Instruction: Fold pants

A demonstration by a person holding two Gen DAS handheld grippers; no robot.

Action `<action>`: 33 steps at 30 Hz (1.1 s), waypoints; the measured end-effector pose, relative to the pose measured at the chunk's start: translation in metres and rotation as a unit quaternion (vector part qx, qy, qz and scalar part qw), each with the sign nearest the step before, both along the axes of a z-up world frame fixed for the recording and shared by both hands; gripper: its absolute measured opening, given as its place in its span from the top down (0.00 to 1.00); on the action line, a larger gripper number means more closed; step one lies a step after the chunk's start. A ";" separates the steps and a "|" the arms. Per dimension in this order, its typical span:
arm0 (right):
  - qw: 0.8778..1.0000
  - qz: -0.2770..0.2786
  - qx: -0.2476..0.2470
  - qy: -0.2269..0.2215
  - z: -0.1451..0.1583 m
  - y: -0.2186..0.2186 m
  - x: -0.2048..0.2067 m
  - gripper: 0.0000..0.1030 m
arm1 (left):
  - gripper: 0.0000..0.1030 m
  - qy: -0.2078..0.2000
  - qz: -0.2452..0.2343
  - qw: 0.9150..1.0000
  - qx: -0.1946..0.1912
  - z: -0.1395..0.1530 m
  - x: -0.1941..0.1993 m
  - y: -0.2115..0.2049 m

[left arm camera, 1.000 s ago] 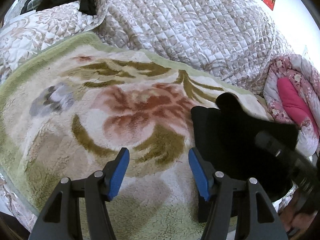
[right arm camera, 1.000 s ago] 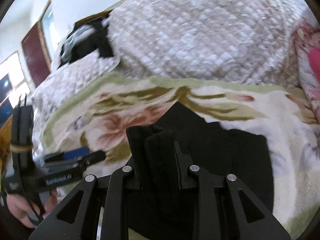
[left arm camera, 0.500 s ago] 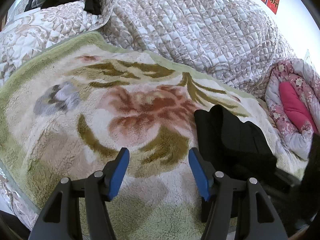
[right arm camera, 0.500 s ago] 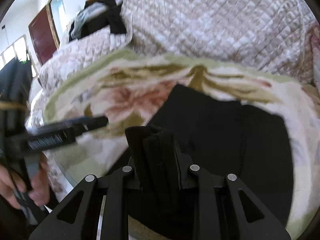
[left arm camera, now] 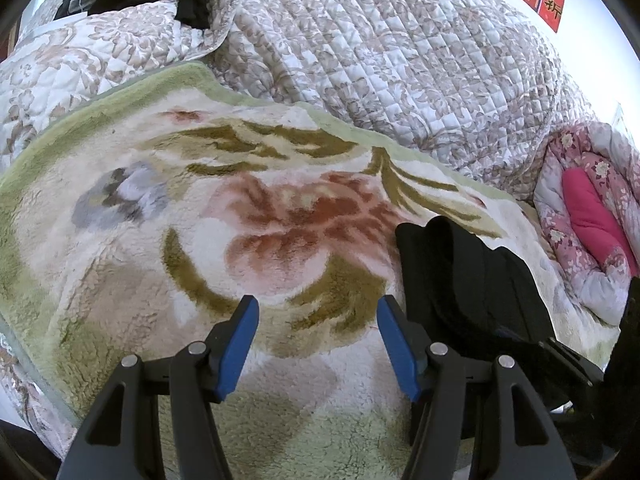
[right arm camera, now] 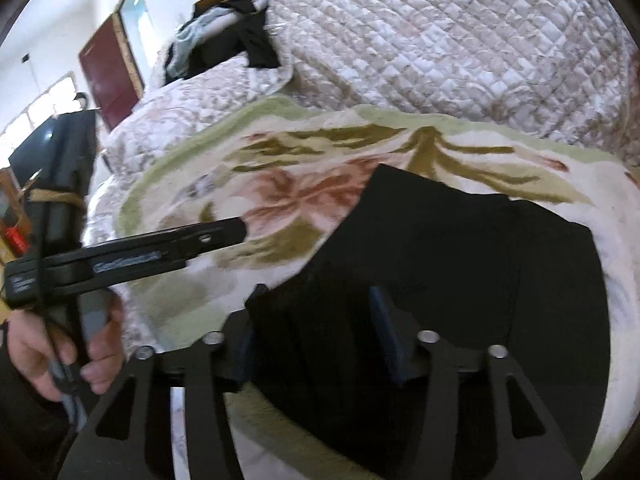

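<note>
The black pants (right arm camera: 460, 264) lie bunched on the floral blanket (left arm camera: 168, 280) spread over the bed, with a quilt (left arm camera: 380, 52) heaped behind. The right tool (right arm camera: 314, 312) sits over their near edge; its jaws are opening, a thick fold of the cloth between the blue pads, which no longer press on it. The left tool (left arm camera: 318, 332) hangs spread above bare blanket, nothing between its jaws. The pants lie just to its right, their edge beside its right finger (left arm camera: 396, 340). A hand (right arm camera: 52, 356) grips the left tool's handle.
</note>
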State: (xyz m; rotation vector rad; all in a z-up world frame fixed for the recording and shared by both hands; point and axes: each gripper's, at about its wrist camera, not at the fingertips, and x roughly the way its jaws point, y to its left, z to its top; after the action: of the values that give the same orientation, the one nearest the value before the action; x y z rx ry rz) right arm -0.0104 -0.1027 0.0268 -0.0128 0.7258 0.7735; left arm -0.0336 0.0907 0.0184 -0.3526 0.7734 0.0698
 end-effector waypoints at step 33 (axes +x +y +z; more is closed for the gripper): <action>0.981 -0.148 0.117 0.035 0.022 -0.111 0.019 0.44 | 0.39 -0.010 -0.168 0.979 -0.113 -0.012 0.021 -0.067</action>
State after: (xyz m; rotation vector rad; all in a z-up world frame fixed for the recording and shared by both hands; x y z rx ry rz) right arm 0.0090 -0.2138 0.0483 0.3307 0.6798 0.5713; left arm -0.0128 0.0235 0.0064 -0.4315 0.8139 -0.3413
